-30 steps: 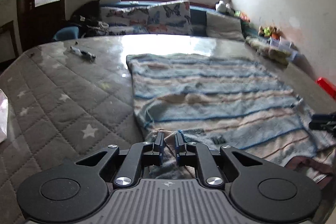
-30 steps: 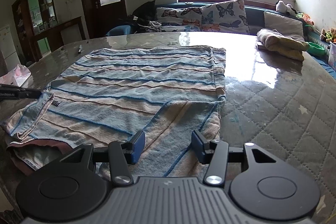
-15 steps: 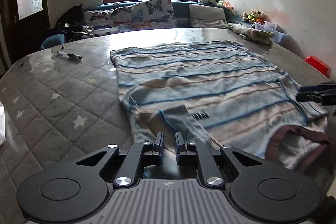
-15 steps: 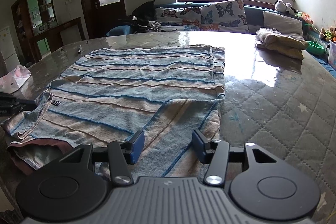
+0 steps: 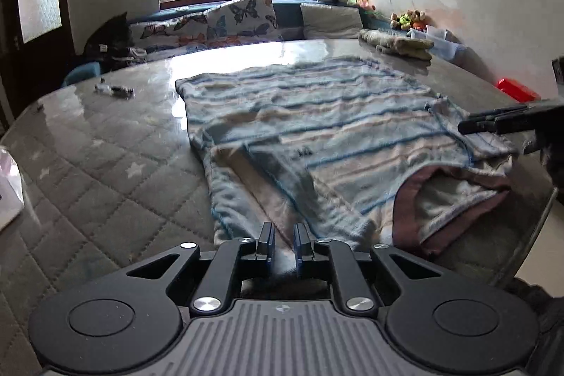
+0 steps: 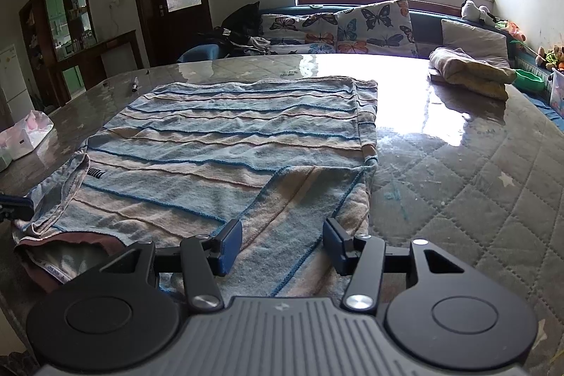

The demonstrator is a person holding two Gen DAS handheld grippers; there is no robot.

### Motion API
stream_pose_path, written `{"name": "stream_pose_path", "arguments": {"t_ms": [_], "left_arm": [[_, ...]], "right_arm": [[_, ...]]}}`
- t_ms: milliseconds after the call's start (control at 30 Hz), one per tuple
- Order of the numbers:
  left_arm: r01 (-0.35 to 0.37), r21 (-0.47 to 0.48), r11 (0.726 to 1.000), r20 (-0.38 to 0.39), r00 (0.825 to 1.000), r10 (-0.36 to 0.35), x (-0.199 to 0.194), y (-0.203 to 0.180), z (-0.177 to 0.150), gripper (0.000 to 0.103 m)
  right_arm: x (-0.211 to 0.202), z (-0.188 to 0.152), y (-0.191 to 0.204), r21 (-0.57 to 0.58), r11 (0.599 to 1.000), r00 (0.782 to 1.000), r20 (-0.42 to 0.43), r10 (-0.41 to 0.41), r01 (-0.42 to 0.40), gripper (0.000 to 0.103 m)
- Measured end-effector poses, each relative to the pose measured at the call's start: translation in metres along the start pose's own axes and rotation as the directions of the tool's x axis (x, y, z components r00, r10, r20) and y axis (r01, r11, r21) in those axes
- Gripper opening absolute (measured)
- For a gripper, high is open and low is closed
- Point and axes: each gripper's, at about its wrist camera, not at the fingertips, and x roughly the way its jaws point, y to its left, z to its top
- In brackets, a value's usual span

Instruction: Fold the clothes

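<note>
Left gripper [image 5: 283, 240]: pads almost pressed together, nothing visibly pinched, at the shirt's near left edge.
Shirt [image 6: 246, 143]: striped, spread on the table [image 6: 476, 185], both sleeves turned in over the body.
Right gripper [image 6: 282, 244]: half spread over the right sleeve, gripping nothing.
Progress: judged early; body folds remain.
Left view only: red box [image 5: 516, 89].
Right view only: tissue pack [image 6: 26, 133], cabinet.
</note>
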Motion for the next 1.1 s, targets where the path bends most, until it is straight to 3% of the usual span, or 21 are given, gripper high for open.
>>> {"name": "stream_pose_path", "arguments": {"t_ms": [100,367,467,667,833,1100], "left_arm": [[0.018,-0.016,1.000,0.034,0.999,-0.017,0.000,-0.001,0.009,0.013],[0.054,-0.070,0.996,0.003,0.999,-0.054,0.036,-0.002,0.021,0.015],[0.058,-0.053,0.997,0.008,0.998,-0.058,0.037,-0.007,0.022,0.021],[0.051,-0.084,0.995,0.035,0.998,-0.048,0.032,0.002,0.026,0.021],[0.056,-0.055,0.997,-0.006,0.998,-0.056,0.042,-0.001,0.020,0.021],[0.052,0.004,0.999,-0.019,0.998,-0.052,0.015,-0.001,0.011,0.021]], "right_arm": [[-0.001,-0.001,-0.001,0.004,1.000,1.000,0.001,0.000,0.000,0.052],[-0.002,-0.002,-0.001,0.012,1.000,1.000,0.004,0.003,-0.003,0.052],[-0.003,-0.002,0.000,0.013,1.000,1.000,0.005,0.002,-0.002,0.052],[-0.003,-0.002,-0.001,0.015,1.000,1.000,0.004,0.001,-0.001,0.052],[-0.005,-0.003,-0.001,0.010,1.000,1.000,0.002,0.002,-0.002,0.052],[-0.018,-0.009,0.004,-0.089,0.996,0.999,-0.035,0.018,-0.021,0.052]]}}
